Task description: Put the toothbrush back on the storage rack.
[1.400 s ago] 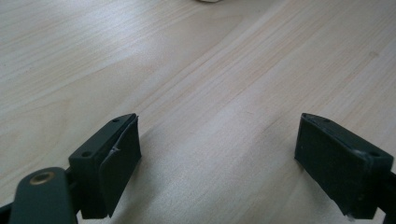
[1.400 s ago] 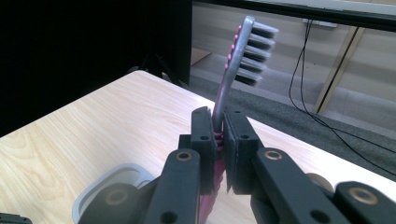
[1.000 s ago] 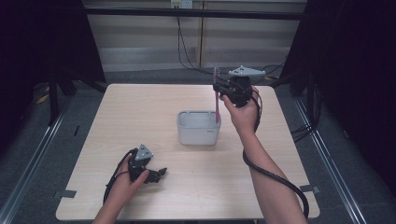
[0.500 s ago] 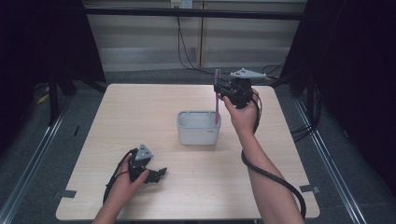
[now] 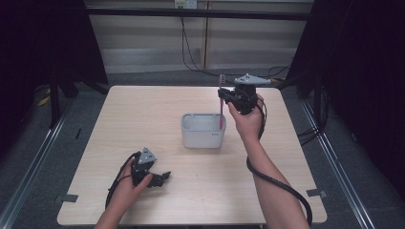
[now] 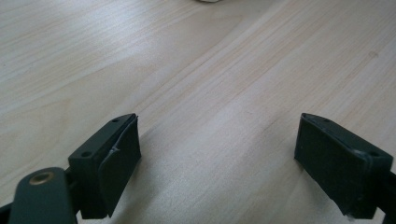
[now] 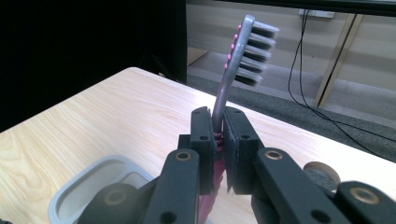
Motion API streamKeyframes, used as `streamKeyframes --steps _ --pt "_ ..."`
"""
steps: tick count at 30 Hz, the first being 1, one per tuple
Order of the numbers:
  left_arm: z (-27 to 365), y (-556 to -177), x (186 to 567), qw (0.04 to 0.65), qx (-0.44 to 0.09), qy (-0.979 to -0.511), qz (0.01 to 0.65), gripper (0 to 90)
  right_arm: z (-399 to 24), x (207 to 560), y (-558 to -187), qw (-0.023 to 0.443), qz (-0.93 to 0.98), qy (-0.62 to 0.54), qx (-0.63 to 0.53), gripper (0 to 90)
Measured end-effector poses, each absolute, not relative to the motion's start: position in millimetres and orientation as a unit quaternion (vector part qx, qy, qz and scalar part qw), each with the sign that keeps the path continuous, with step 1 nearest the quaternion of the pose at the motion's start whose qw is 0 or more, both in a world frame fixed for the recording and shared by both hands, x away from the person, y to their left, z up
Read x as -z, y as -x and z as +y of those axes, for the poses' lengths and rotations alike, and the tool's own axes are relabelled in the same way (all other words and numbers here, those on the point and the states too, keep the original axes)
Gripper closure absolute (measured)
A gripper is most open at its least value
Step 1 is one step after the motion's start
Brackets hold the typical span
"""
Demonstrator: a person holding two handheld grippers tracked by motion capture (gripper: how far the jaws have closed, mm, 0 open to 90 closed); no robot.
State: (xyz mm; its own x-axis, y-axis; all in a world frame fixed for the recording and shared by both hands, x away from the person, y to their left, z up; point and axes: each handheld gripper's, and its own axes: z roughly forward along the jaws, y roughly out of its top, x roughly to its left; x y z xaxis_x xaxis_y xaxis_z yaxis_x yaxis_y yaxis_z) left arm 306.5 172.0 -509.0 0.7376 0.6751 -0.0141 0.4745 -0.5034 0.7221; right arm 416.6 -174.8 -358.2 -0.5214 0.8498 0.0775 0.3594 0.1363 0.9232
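With nothing shifted since a second ago, we hold the toothbrush (image 5: 221, 102) upright over the bin (image 5: 203, 130) in our clamped right claw (image 5: 223, 95), left claw (image 5: 165, 177) wide and empty on the surface (image 5: 143, 119).

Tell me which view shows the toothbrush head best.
The right gripper view: the toothbrush stands upright, clamped in the right gripper, bristles sharp and close. The high view shows it as a thin pink stick above the grey bin. The left gripper view looks across the bare table.
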Motion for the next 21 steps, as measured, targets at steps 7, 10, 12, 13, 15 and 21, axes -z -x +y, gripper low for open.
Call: streamKeyframes --steps 7,10,12,13,15,21 --pt "172 -307 509 0.368 -0.137 -0.856 0.336 13.8 -178 364 -413 0.241 0.714 -0.424 -0.502 83.0" --pt "172 -307 509 0.368 -0.136 -0.856 0.335 13.8 -181 367 -413 0.24 0.714 -0.424 -0.503 82.9" --pt "172 -307 509 0.368 -0.136 -0.856 0.336 13.8 -182 369 -412 0.238 0.714 -0.424 -0.504 83.0" --pt "172 -306 509 0.369 -0.136 -0.856 0.336 13.8 -182 369 -411 0.237 0.714 -0.424 -0.504 82.9" --pt "172 -307 509 0.368 -0.137 -0.856 0.336 13.9 -183 370 -410 0.236 0.714 -0.423 -0.506 83.0" --pt "172 -306 509 0.368 -0.137 -0.856 0.336 13.8 -181 375 -408 0.234 0.715 -0.419 -0.509 82.9"
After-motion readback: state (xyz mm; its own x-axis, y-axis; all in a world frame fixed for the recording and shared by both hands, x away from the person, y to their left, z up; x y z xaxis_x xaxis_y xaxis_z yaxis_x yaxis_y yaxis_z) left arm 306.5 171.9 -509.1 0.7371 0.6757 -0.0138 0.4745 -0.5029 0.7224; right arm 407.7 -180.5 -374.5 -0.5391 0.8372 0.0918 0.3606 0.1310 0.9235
